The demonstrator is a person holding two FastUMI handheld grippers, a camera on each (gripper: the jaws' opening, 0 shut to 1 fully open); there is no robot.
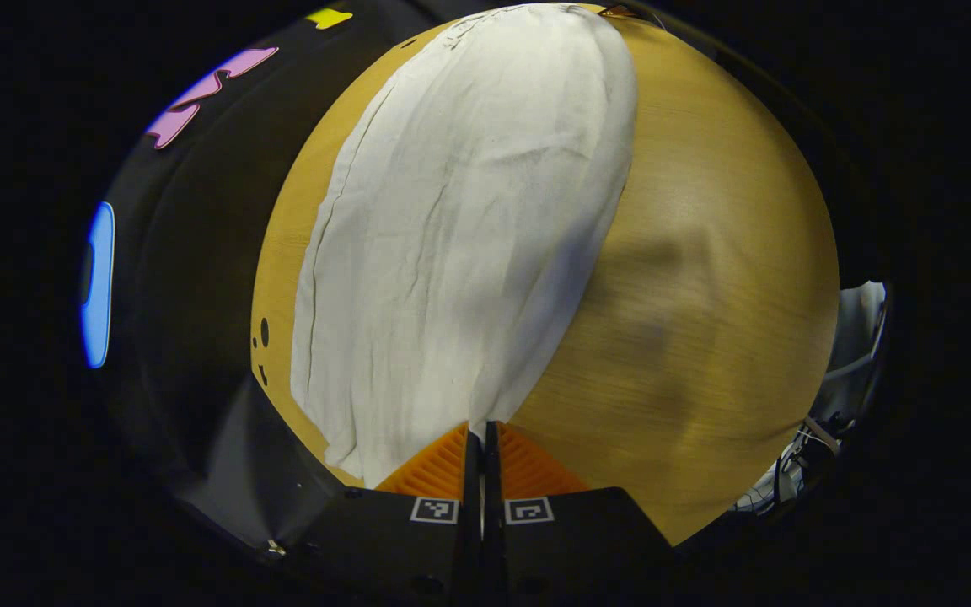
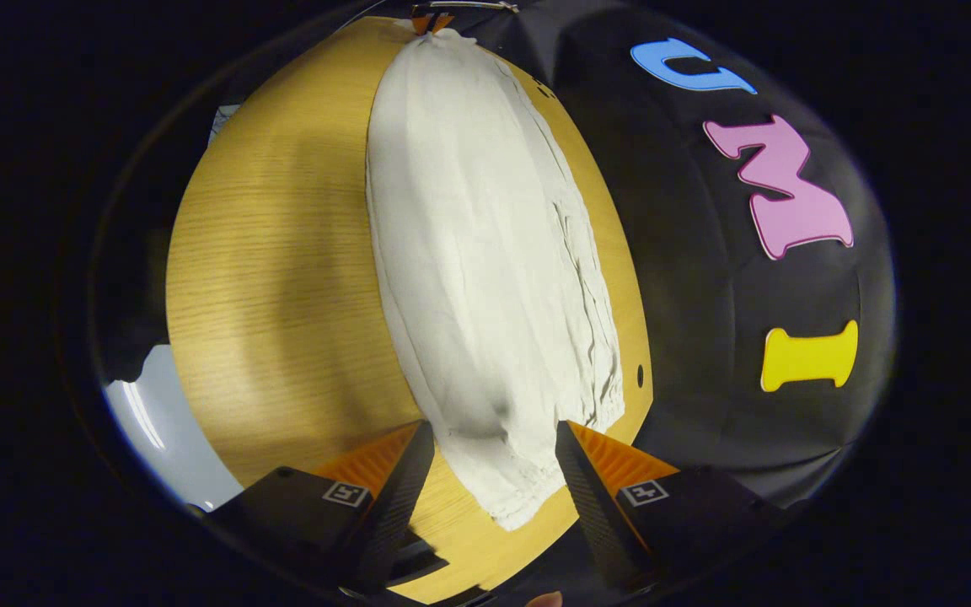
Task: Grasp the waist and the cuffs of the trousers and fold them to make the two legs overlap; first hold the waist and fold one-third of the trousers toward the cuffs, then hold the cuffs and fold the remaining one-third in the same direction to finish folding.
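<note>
White trousers (image 1: pixel 469 244) lie lengthwise on the wooden table (image 1: pixel 705 278), the legs stacked one over the other. In the left gripper view my left gripper (image 1: pixel 482 434) is shut at the near end of the cloth, and a sliver of fabric shows between its fingertips. In the right gripper view the trousers (image 2: pixel 485 253) run away from me, and the gathered waist (image 2: pixel 599 396) is the near end. My right gripper (image 2: pixel 494 428) stands open with the waist end lying between its fingers. The left gripper (image 2: pixel 432 20) shows small at the far end of the cloth.
The table (image 2: pixel 283 278) has bare wood beside the trousers on the side away from the booth wall. Small dark holes (image 1: pixel 264 331) sit near its edge by the wall. Pale floor (image 2: pixel 157 421) shows past the table edge, and white items with cables (image 1: pixel 839 362) lie off the table.
</note>
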